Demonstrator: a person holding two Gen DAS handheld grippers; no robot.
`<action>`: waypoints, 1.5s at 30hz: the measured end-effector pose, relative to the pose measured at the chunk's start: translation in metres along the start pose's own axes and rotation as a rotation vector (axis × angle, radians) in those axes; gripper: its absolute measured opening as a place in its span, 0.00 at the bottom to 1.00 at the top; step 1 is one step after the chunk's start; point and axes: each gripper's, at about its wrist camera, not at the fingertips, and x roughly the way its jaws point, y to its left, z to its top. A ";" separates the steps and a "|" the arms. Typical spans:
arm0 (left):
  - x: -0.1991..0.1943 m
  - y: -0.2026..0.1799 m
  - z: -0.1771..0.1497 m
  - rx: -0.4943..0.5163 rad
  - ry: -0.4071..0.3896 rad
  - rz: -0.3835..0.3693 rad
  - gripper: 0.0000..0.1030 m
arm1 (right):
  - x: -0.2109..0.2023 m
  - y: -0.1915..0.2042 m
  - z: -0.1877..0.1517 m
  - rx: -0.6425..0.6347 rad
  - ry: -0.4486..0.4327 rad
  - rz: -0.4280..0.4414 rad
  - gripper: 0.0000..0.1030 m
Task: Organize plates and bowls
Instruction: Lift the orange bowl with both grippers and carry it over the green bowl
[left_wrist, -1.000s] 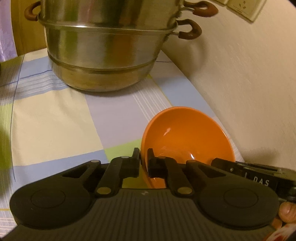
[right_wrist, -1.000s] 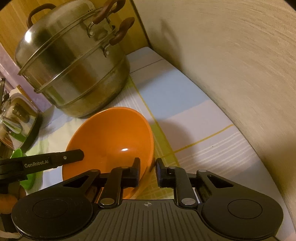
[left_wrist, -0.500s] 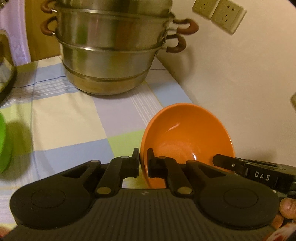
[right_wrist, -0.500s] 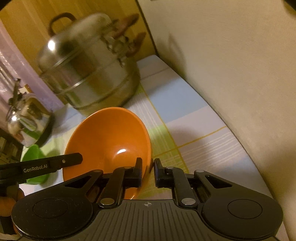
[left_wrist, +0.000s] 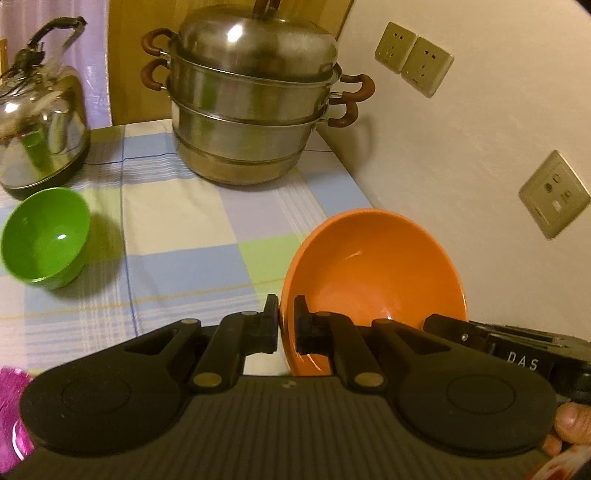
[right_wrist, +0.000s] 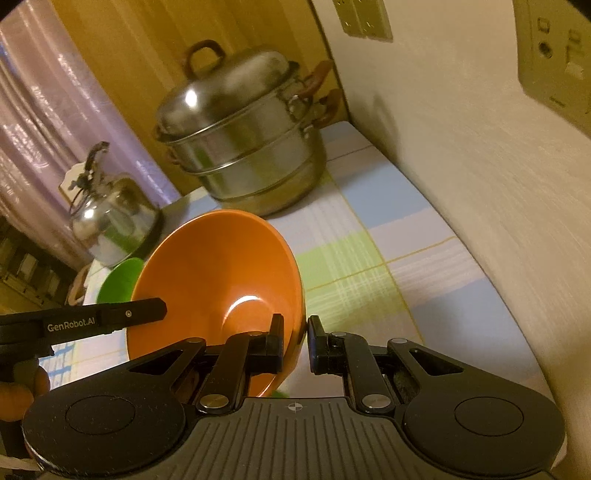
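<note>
An orange bowl is held tilted in the air above the checked tablecloth. My left gripper is shut on its left rim. My right gripper is shut on the opposite rim of the same orange bowl. A green bowl stands upright on the cloth at the left, below the kettle. It also shows in the right wrist view, partly hidden behind the orange bowl.
A large steel steamer pot with a lid stands at the back by the wall. A steel kettle stands at the back left. The wall with sockets runs close along the table's right edge.
Both grippers have lifted and pulled back with the orange bowl. The steamer pot now looks farther away, and the green bowl and kettle have come into view.
</note>
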 end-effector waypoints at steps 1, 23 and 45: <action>-0.006 0.000 -0.004 -0.004 0.000 -0.002 0.06 | -0.005 0.003 -0.003 -0.004 -0.001 0.002 0.12; -0.077 -0.002 -0.116 -0.098 0.078 -0.028 0.06 | -0.086 0.026 -0.090 -0.041 0.052 -0.004 0.12; -0.089 0.012 -0.202 -0.148 0.150 0.011 0.06 | -0.092 0.026 -0.180 -0.013 0.140 0.005 0.12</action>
